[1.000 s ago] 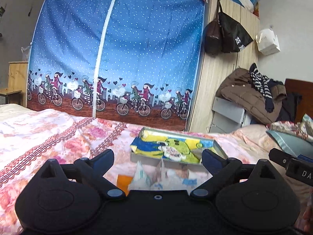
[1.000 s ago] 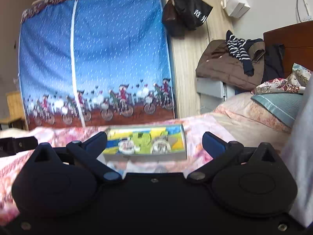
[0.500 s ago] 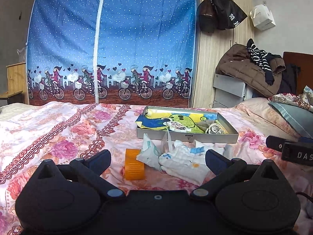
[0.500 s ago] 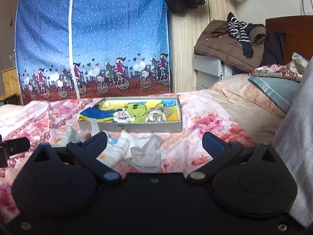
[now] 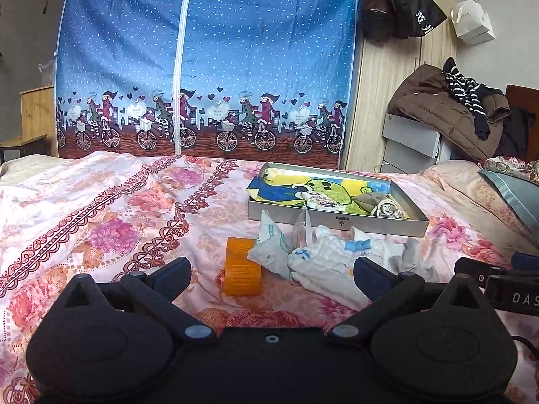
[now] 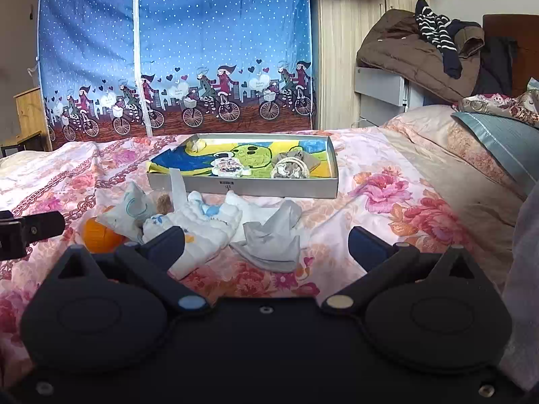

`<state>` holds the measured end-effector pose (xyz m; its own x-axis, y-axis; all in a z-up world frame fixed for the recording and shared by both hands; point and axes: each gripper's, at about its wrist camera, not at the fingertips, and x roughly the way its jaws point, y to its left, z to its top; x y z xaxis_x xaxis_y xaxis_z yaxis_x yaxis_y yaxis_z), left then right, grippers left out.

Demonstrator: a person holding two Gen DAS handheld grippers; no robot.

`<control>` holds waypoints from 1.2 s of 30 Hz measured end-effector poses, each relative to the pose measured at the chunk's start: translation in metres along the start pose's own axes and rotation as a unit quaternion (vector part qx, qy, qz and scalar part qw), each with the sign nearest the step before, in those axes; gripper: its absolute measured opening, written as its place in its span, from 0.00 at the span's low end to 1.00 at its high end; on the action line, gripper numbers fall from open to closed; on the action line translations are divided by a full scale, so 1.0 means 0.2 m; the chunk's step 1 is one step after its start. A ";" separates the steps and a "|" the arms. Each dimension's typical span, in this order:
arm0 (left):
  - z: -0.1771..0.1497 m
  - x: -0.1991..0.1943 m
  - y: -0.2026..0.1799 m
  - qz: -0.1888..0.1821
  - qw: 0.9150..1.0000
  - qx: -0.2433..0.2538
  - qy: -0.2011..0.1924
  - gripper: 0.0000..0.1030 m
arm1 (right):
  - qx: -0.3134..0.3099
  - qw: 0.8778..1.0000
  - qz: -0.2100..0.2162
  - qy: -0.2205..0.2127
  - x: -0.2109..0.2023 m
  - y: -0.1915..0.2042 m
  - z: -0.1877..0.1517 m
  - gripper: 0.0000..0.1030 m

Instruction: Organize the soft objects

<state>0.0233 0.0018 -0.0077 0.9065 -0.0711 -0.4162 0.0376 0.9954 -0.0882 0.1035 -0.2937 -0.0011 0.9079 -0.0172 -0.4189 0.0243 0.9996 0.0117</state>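
A heap of soft items lies on the floral bedspread: a white quilted cloth (image 5: 323,262) (image 6: 198,229), a grey cloth (image 6: 273,235), a small white pouch (image 5: 269,249) (image 6: 128,208) and an orange roll (image 5: 241,266) (image 6: 97,232). Behind them stands a shallow grey tray (image 5: 340,224) (image 6: 242,187) lined with a yellow-blue cartoon cloth, holding rolled socks (image 6: 289,166). My left gripper (image 5: 271,272) is open and empty, just short of the heap. My right gripper (image 6: 266,240) is open and empty, in front of the grey cloth.
A blue fabric wardrobe (image 5: 202,60) stands behind the bed. A wooden cupboard with hanging bags (image 5: 401,10) and a pile of coats (image 6: 417,47) are at the right. Pillows (image 6: 498,141) lie at the bed's right end. A wooden side table (image 5: 33,118) is far left.
Both grippers have tilted down and drawn back, so the heap of cloths in front of the tray has come into full view. Both jaws stay open.
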 end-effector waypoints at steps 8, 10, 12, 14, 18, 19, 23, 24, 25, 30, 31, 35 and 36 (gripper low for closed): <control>0.00 0.02 0.01 0.001 1.000 0.000 0.005 0.99 | -0.010 1.000 0.002 0.004 0.01 0.02 -0.01 1.00; 0.00 0.02 0.01 0.001 1.000 -0.001 0.006 0.99 | -0.013 1.000 0.004 0.005 0.01 0.03 -0.01 1.00; -0.01 0.03 0.01 0.001 1.000 -0.002 0.007 0.99 | -0.015 1.000 0.006 0.007 0.01 0.03 -0.01 1.00; -0.01 0.04 0.01 0.001 1.000 -0.003 0.011 0.99 | -0.015 1.000 0.012 0.010 0.01 0.02 -0.01 1.00; -0.01 0.04 0.01 0.001 1.000 -0.003 0.013 0.99 | -0.015 1.000 0.015 0.011 0.01 0.02 -0.01 1.00; -0.01 0.04 0.01 0.002 1.000 -0.003 0.013 0.99 | -0.015 1.000 0.015 0.011 0.01 0.02 -0.01 1.00; -0.02 0.05 0.01 0.004 1.000 0.001 0.017 0.99 | -0.014 1.000 0.016 0.012 0.01 0.01 -0.01 1.00; -0.03 0.05 0.01 0.004 1.000 0.003 0.018 0.99 | -0.014 1.000 0.017 0.013 0.02 0.01 -0.01 1.00; -0.03 0.06 0.01 0.005 1.000 0.004 0.019 0.99 | -0.014 1.000 0.018 0.014 0.02 0.01 -0.01 1.00; -0.02 0.06 0.01 0.005 1.000 0.004 0.019 0.99 | -0.018 0.999 0.024 0.017 0.02 0.02 -0.01 1.00; -0.02 0.06 0.01 0.005 1.000 0.004 0.019 0.99 | -0.019 0.999 0.025 0.018 0.02 0.02 -0.01 1.00; -0.03 0.06 0.01 0.005 1.000 0.004 0.019 0.99 | -0.022 0.999 0.027 0.018 0.03 0.02 -0.01 1.00; -0.02 0.06 0.01 0.005 1.000 0.004 0.019 0.99 | -0.023 0.999 0.027 0.018 0.03 0.02 -0.01 1.00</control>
<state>0.0318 0.0026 -0.0170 0.8902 -0.0629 -0.4513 0.0319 0.9966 -0.0760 0.1079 -0.2898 -0.0048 0.8919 0.0359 -0.4507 -0.0431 0.9991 -0.0058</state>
